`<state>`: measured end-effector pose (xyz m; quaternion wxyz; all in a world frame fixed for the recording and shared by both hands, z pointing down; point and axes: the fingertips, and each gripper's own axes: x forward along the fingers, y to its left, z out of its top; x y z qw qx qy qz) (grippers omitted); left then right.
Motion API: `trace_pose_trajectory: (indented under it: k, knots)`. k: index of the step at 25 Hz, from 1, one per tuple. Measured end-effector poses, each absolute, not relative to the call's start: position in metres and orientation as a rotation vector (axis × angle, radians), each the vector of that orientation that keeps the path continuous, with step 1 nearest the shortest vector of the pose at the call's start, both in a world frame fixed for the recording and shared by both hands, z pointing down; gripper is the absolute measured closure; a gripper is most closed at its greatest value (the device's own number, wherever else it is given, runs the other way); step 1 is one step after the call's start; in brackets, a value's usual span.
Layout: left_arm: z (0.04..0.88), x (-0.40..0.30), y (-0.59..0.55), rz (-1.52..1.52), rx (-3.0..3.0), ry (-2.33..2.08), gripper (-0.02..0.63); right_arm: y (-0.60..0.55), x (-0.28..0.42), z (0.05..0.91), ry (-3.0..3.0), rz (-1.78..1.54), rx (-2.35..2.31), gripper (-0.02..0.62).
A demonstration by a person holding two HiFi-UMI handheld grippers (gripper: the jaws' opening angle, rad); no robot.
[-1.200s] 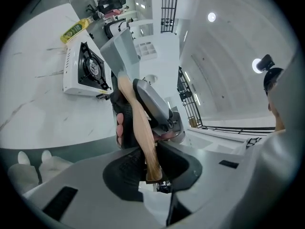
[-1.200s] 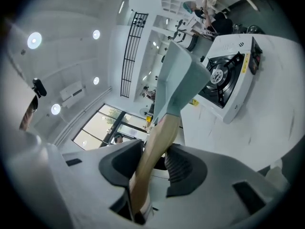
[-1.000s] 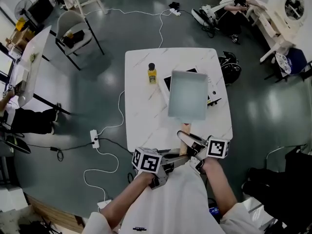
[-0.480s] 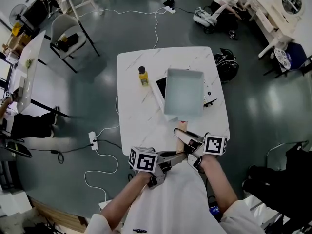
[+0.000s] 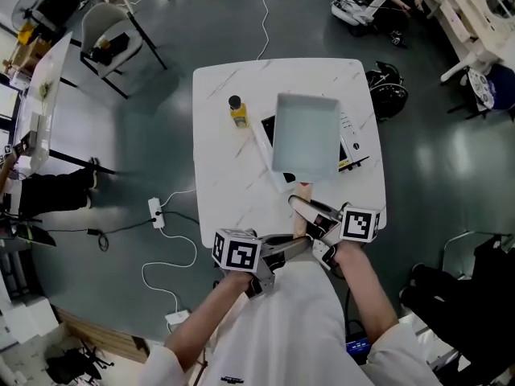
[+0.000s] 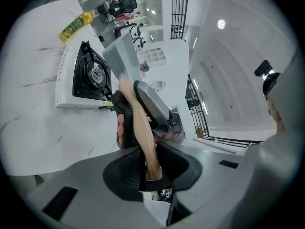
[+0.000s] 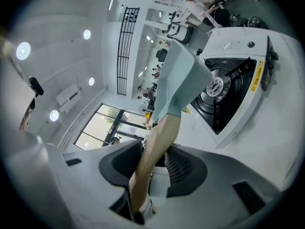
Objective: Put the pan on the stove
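Left claw: We see the left claw [image 6: 148, 168] pinching the tail end of the pan's wooden handle [image 6: 138, 123], a pad pressing on each side of it.
Right claw: The right claw [image 7: 152, 165] also pinches the handle. It sits just ahead of the left claw, nearer the pan's body, with both pads pressed on the wood.
Pan: The pan [image 5: 306, 135] is square, pale blue-grey and shallow. It reaches straight out ahead of both claws. We see it held in the air, with its underside clear of the burner.
Stove: The stove [image 6: 90, 75] is a single-burner unit with a white body and a black top. It sits ahead of the claws, beneath the far part of the pan. From the right claw, the burner shows past the pan's edge.
Tabletop: The white marbled tabletop [image 5: 225, 183] lies below and ahead of both claws, and the stove rests on it.
Bottle: A yellow bottle [image 5: 236, 112] with a dark cap stands ahead and to the left of the left claw. It is well apart from the claw and near the stove's left side.
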<state>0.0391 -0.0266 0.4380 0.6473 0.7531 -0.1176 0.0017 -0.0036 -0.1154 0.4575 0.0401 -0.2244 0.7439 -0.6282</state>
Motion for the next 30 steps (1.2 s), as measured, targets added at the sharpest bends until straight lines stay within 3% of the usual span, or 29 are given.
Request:
trace_pose_trajectory:
  k: [30]
  knots:
    - [0.554, 0.067, -0.077, 0.079, 1.652, -0.255, 0.523, -0.167, 0.024, 0.574, 2.216, -2.007, -0.720, 0.439]
